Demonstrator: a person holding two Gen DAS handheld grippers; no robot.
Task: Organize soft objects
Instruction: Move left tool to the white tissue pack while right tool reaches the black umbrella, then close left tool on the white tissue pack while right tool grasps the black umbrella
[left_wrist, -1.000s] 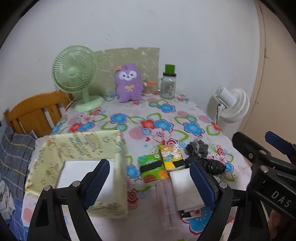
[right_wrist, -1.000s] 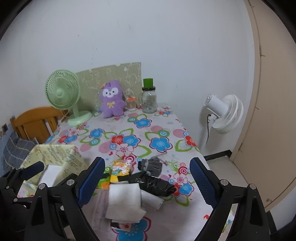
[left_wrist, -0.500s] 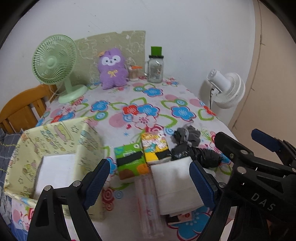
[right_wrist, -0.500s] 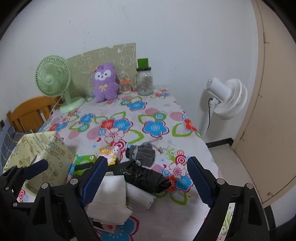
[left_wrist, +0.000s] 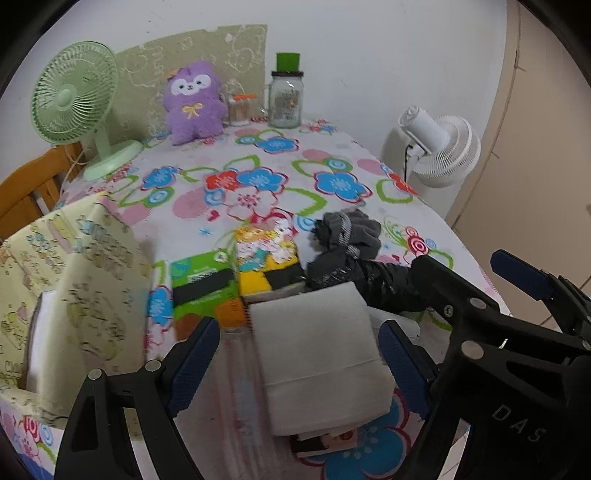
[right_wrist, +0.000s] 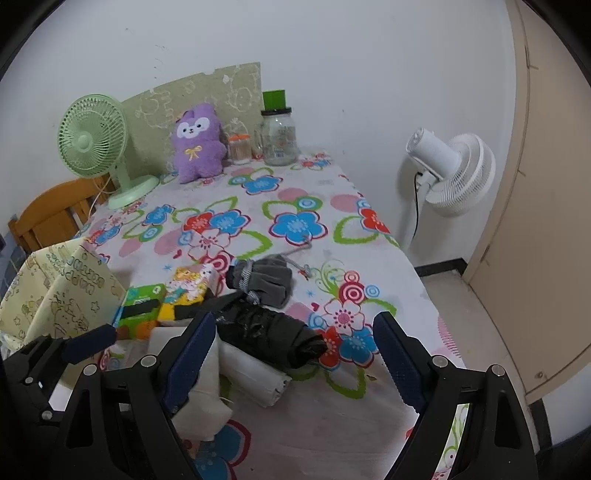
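Progress slight: yellow printed fabric box (left_wrist: 85, 266) at left frame edge holds one white pack. Folded white towel (left_wrist: 317, 354), lower centre, unsorted. My left gripper (left_wrist: 299, 365) and right gripper (right_wrist: 295, 354) wide open, empty.

the room was evenly and softly lit, with no glare and only faint shadows. both views bowed strongly at the edges, with black corners. in the left wrist view the yellow box (left_wrist: 74, 280) and white folded cloth (left_wrist: 317, 354) were smeared by motion blur; the right wrist view was sharper.
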